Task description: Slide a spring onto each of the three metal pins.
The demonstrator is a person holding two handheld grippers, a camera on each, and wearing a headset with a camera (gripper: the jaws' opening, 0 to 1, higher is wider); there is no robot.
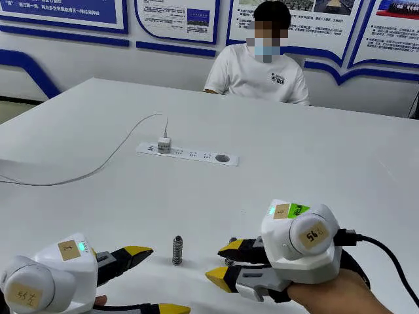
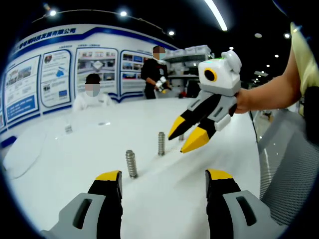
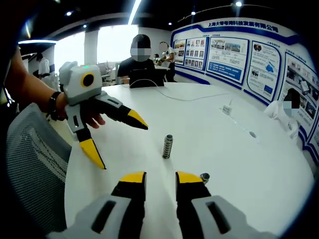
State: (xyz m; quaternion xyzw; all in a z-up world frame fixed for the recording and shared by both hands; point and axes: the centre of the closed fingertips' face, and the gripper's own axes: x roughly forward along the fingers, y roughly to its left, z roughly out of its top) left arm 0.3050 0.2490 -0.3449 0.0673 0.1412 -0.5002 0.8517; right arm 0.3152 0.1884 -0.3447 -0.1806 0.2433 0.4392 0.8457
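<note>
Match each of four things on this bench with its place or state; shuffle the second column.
Things:
1. left gripper
2. charger
3. spring
4. cable

Places or states:
A. plugged into the power strip
B. upright on a pin
C. jaws wide open
D. white, lying in a curve

Pairs: 1-C, 2-A, 3-B, 4-D

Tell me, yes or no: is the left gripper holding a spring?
No: the left gripper stands wide open with nothing between its jaws, and the nearest spring stands ahead of them.
</note>
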